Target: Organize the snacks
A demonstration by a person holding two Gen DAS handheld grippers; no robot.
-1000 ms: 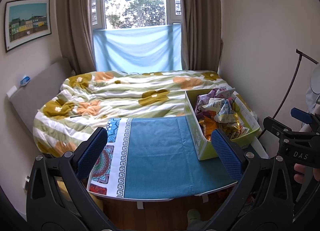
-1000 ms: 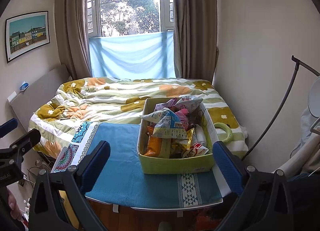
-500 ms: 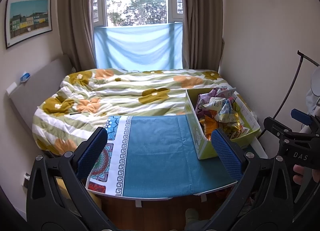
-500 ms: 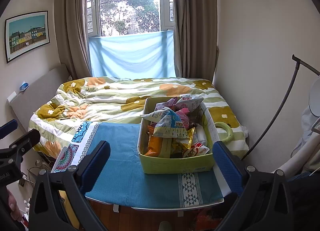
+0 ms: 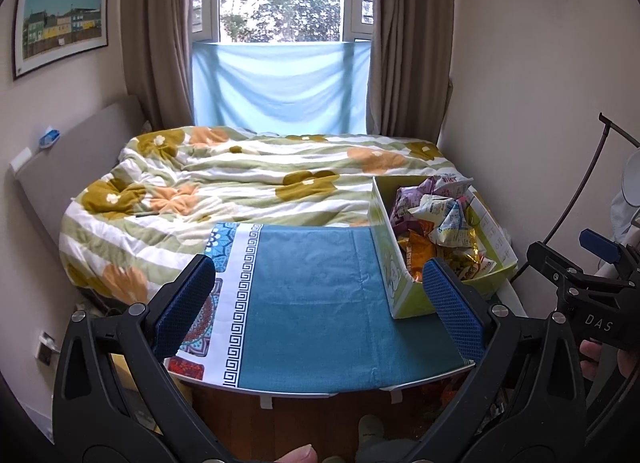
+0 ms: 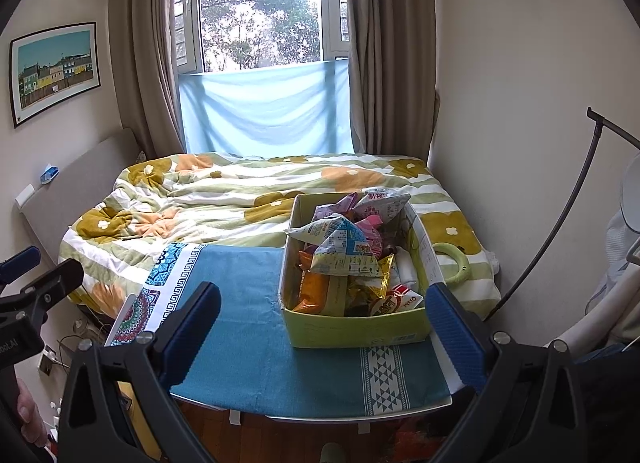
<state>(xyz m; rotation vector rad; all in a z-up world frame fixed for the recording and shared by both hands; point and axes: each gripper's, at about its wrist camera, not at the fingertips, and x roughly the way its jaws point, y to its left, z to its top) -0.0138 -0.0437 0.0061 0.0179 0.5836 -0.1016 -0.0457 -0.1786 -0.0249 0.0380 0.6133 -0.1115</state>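
A framed picture (image 6: 54,73) hung on the left wall, a curtained window (image 6: 260,15) stood behind the bed (image 6: 248,199). A blue-clothed table (image 6: 256,339) stood before it. The left gripper (image 5: 320,311) and right gripper (image 6: 324,339) hovered released, holding nothing. The box of snacks (image 6: 356,327) sat on the table's right side.

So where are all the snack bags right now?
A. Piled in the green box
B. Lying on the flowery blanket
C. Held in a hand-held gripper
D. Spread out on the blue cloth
A. The snack bags are heaped inside the green box, which sits on the blue cloth. The left hand-held gripper and right hand-held gripper are both open and hold nothing.
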